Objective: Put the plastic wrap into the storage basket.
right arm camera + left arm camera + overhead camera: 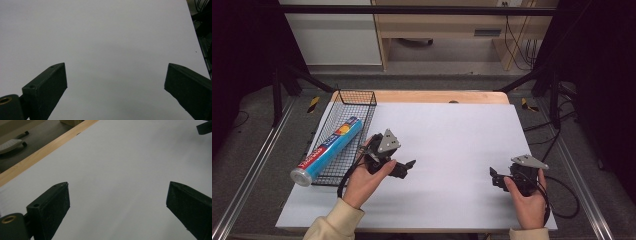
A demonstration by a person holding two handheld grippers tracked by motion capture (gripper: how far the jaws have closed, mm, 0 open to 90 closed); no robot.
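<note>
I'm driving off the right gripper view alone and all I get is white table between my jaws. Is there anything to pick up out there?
Observer: Yes. In the high view a blue roll lies in a black wire basket at the table's left edge.
Operator: Is it fully inside the basket?
Observer: No, its capped near end sticks out past the basket's front rim.
Operator: Which gripper is closer to it?
Observer: The left gripper; it sits just right of the basket, jaws apart and empty.
Operator: And mine?
Observer: The right gripper is near the table's right side, open, pointing toward the left one.
</note>
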